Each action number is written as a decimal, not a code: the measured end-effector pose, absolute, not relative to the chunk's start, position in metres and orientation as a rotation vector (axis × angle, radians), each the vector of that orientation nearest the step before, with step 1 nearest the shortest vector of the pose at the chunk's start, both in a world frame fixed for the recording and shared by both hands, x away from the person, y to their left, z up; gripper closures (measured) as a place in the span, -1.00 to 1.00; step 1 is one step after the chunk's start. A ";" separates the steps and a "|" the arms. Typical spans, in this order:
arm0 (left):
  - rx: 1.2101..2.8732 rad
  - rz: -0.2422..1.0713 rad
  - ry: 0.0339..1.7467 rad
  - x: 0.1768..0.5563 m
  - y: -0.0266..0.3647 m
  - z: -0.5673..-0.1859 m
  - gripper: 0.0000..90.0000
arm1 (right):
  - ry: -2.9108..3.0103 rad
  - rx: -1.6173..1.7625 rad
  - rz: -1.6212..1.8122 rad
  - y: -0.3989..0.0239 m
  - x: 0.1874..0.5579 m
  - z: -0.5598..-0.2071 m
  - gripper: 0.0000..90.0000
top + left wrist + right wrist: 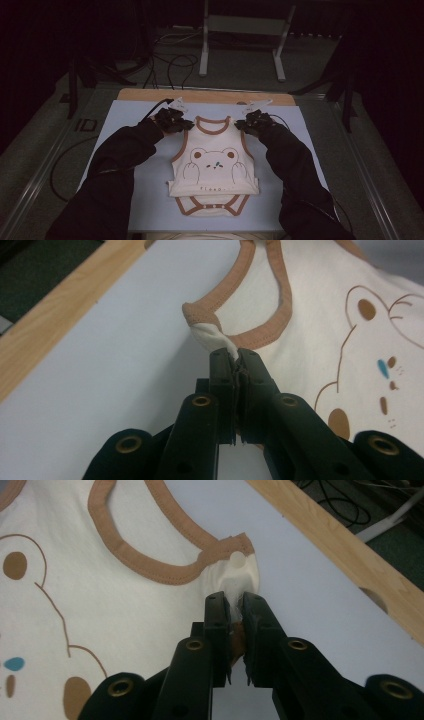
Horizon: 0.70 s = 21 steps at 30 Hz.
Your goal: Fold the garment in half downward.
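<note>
Cream bodysuit (215,162) (bear print) laid flat on blue mat (130,115). Shoulder corners pinched: left gripper (235,360) clamped on one, right gripper (234,602) on other.

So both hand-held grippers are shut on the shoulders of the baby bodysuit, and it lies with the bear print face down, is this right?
Not quite: the bear print faces up, as the high view shows. Both the left hand-held gripper and the right hand-held gripper are shut on the shoulders of the baby bodysuit.
</note>
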<state>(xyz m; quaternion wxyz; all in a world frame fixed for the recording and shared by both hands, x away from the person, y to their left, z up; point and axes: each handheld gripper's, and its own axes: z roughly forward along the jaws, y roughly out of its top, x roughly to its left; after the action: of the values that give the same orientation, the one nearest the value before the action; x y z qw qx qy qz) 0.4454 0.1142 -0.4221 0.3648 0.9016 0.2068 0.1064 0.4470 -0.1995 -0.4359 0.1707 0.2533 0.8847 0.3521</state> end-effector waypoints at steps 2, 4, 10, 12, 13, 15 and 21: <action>2.330 0.289 0.514 0.446 0.114 -0.417 0.93 | 2.505 0.715 1.008 -0.200 0.448 -0.433 0.83; 2.336 0.321 0.504 0.445 0.113 -0.412 0.93 | 2.498 0.721 1.012 -0.200 0.449 -0.430 0.83; 2.314 0.339 0.495 0.446 0.112 -0.399 0.93 | 2.478 0.724 1.008 -0.200 0.450 -0.417 0.83; 2.311 0.353 0.494 0.446 0.112 -0.397 0.93 | 2.463 0.725 1.022 -0.200 0.450 -0.412 0.83; 2.317 0.357 0.490 0.446 0.112 -0.395 0.93 | 2.458 0.718 1.028 -0.200 0.451 -0.409 0.83; 2.305 0.364 0.492 0.447 0.112 -0.393 0.93 | 2.445 0.718 1.029 -0.200 0.452 -0.405 0.83; 2.278 0.394 0.495 0.449 0.115 -0.379 0.93 | 2.425 0.721 1.018 -0.202 0.458 -0.395 0.83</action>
<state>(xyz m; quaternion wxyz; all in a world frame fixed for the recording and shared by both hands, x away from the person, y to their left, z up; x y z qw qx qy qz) 0.4489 0.1147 -0.3788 0.3791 0.8916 0.1938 0.1543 0.4575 -0.2016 -0.3949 0.2060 0.2589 0.8702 0.3652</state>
